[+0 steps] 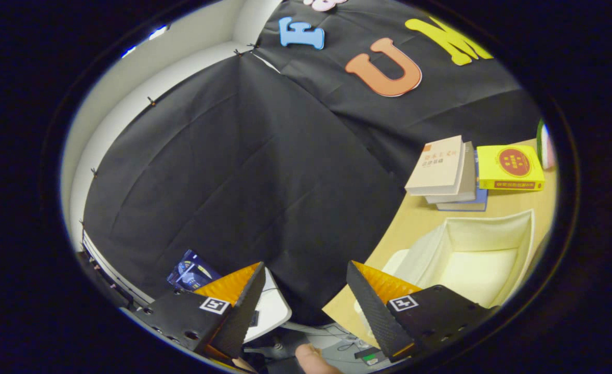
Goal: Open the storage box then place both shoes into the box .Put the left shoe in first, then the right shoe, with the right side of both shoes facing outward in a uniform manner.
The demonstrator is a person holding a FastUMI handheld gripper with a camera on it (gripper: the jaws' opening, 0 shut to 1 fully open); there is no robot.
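Observation:
My gripper (306,275) is open, with nothing between its fingers, and it is tilted and aimed off the table's left end at the black booth wall. The cream storage box (472,254) lies open on the wooden table (415,218), to the right of and just beyond the right finger (373,306). Its inside looks bare as far as I can see. A pale rounded edge, maybe the box's lid, sticks out at the box's near left side.
A stack of three books (448,174) sits on the table behind the box, with a yellow book (511,169) to its right. A white object (272,309) and a blue packet (191,270) lie below, past the left finger. A person's fingertip (311,358) shows under the gripper.

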